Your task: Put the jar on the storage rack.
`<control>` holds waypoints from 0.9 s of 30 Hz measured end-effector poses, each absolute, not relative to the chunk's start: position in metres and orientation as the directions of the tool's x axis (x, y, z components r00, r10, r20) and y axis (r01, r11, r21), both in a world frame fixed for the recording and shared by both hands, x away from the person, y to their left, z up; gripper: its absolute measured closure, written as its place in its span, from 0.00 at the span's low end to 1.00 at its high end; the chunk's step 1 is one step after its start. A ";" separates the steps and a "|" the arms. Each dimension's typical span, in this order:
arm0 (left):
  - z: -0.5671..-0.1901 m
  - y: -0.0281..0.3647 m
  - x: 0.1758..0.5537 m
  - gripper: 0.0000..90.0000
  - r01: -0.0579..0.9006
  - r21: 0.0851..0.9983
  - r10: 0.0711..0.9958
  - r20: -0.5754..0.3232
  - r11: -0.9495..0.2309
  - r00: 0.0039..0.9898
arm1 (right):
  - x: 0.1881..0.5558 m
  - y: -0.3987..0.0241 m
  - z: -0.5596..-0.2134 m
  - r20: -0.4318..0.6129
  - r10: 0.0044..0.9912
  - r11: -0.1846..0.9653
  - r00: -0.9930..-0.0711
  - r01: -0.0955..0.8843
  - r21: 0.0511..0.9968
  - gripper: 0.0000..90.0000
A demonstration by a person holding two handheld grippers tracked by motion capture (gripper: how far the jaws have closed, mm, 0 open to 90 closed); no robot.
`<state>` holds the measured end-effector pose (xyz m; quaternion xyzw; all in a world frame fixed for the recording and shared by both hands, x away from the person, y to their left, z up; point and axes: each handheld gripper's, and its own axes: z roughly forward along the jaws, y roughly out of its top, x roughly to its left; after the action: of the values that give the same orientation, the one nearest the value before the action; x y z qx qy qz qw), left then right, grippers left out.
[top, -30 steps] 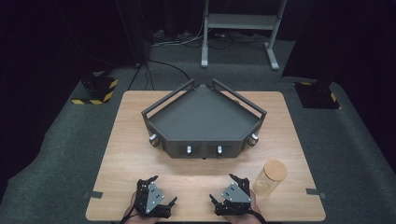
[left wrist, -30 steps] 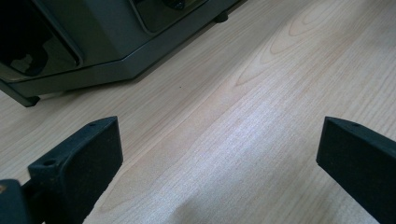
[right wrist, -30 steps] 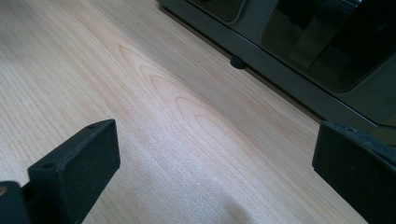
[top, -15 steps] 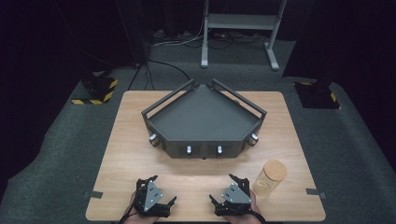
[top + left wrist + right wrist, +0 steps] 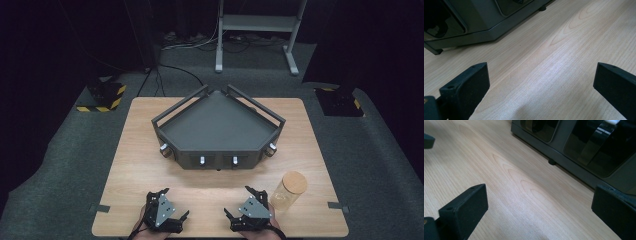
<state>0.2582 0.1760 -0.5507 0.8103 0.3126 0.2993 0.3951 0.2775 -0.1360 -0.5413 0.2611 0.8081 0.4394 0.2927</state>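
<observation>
High view: both tools, left and right, gape empty; right's outer jaw, just beside the jar, could topple it.

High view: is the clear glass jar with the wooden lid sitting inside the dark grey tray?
No, the clear glass jar with the wooden lid stands on the wooden table, outside the dark grey tray, beside the right gripper.

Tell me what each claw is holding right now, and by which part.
Nothing is held. The left claw and right claw are both open over bare table; the jar stands untouched beside the right one.
</observation>
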 end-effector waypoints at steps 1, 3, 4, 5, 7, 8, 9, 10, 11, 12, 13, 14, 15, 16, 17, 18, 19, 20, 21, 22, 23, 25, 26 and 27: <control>-0.551 0.176 0.258 0.01 0.270 0.828 0.744 0.237 -0.490 0.625 | 0.277 -0.136 -0.540 -0.243 0.680 0.473 -0.692 0.161 0.866 0.00; -0.551 0.176 0.258 0.01 0.270 0.831 0.747 0.234 -0.486 0.623 | 0.276 -0.136 -0.537 -0.241 0.682 0.467 -0.690 0.158 0.870 0.00; -0.551 0.177 0.258 0.01 0.269 0.833 0.747 0.234 -0.484 0.622 | 0.275 -0.136 -0.535 -0.240 0.682 0.465 -0.691 0.156 0.872 0.00; -0.550 0.177 0.258 0.01 0.269 0.834 0.749 0.231 -0.481 0.621 | 0.274 -0.136 -0.534 -0.239 0.683 0.461 -0.691 0.153 0.874 0.00; -0.550 0.178 0.258 0.01 0.270 0.836 0.750 0.228 -0.477 0.621 | 0.273 -0.136 -0.531 -0.235 0.683 0.453 -0.691 0.150 0.879 0.00; -0.550 0.178 0.258 0.01 0.269 0.837 0.750 0.228 -0.477 0.621 | 0.272 -0.136 -0.530 -0.235 0.684 0.453 -0.691 0.149 0.879 0.00; -0.550 0.178 0.258 0.01 0.269 0.837 0.750 0.228 -0.476 0.621 | 0.271 -0.136 -0.528 -0.234 0.684 0.450 -0.691 0.148 0.881 0.00; -0.550 0.178 0.258 0.01 0.269 0.837 0.750 0.228 -0.476 0.621 | 0.270 -0.136 -0.527 -0.234 0.684 0.448 -0.691 0.145 0.882 0.00; -0.550 0.178 0.258 0.01 0.269 0.837 0.750 0.228 -0.477 0.621 | 0.270 -0.136 -0.526 -0.235 0.684 0.446 -0.691 0.142 0.884 0.00; -0.550 0.178 0.258 0.01 0.269 0.837 0.750 0.228 -0.477 0.621 | 0.269 -0.136 -0.525 -0.233 0.685 0.443 -0.690 0.141 0.885 0.00; -0.550 0.178 0.258 0.01 0.270 0.836 0.749 0.228 -0.478 0.622 | 0.269 -0.136 -0.523 -0.234 0.686 0.441 -0.689 0.138 0.887 0.00; -0.550 0.177 0.258 0.01 0.271 0.835 0.749 0.228 -0.479 0.622 | 0.268 -0.136 -0.522 -0.233 0.688 0.437 -0.687 0.136 0.889 0.00; -0.550 0.177 0.258 0.01 0.272 0.834 0.748 0.227 -0.480 0.623 | 0.268 -0.137 -0.520 -0.232 0.690 0.434 -0.686 0.135 0.891 0.00; -0.550 0.177 0.259 0.01 0.273 0.833 0.748 0.227 -0.481 0.624 | 0.267 -0.138 -0.519 -0.230 0.690 0.430 -0.687 0.133 0.893 0.00; -0.550 0.177 0.259 0.01 0.272 0.833 0.747 0.228 -0.482 0.625 | 0.267 -0.138 -0.518 -0.228 0.691 0.427 -0.686 0.134 0.894 0.00; -0.550 0.177 0.258 0.01 0.272 0.833 0.747 0.229 -0.482 0.625 | 0.266 -0.139 -0.517 -0.230 0.692 0.427 -0.684 0.130 0.895 0.00; -0.550 0.177 0.258 0.01 0.271 0.833 0.747 0.230 -0.482 0.624 | 0.266 -0.139 -0.516 -0.229 0.693 0.425 -0.684 0.130 0.896 0.00; -0.550 0.177 0.258 0.01 0.270 0.834 0.748 0.230 -0.482 0.623 | 0.266 -0.140 -0.515 -0.229 0.692 0.424 -0.685 0.129 0.896 0.00; -0.550 0.177 0.258 0.01 0.270 0.834 0.748 0.230 -0.481 0.622 | 0.266 -0.140 -0.515 -0.227 0.693 0.422 -0.685 0.130 0.897 0.00; -0.550 0.177 0.258 0.01 0.273 0.834 0.750 0.229 -0.480 0.621 | 0.265 -0.140 -0.514 -0.225 0.693 0.420 -0.685 0.130 0.898 0.00; -0.550 0.177 0.258 0.01 0.273 0.833 0.749 0.229 -0.481 0.621 | 0.265 -0.140 -0.513 -0.222 0.693 0.418 -0.685 0.131 0.899 0.00; -0.550 0.177 0.258 0.01 0.271 0.832 0.747 0.232 -0.484 0.622 | 0.264 -0.140 -0.512 -0.221 0.694 0.416 -0.685 0.131 0.900 0.00; -0.551 0.177 0.258 0.01 0.271 0.832 0.747 0.233 -0.485 0.622 | 0.264 -0.141 -0.510 -0.221 0.693 0.414 -0.686 0.128 0.901 0.00; -0.551 0.176 0.258 0.01 0.272 0.831 0.747 0.233 -0.485 0.623 | 0.263 -0.141 -0.509 -0.220 0.693 0.412 -0.687 0.126 0.903 0.00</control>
<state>0.2583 0.1765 -0.5506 0.8083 0.3152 0.2990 0.3975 0.2633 -0.1411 -0.5085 0.2606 0.7855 0.4757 0.2980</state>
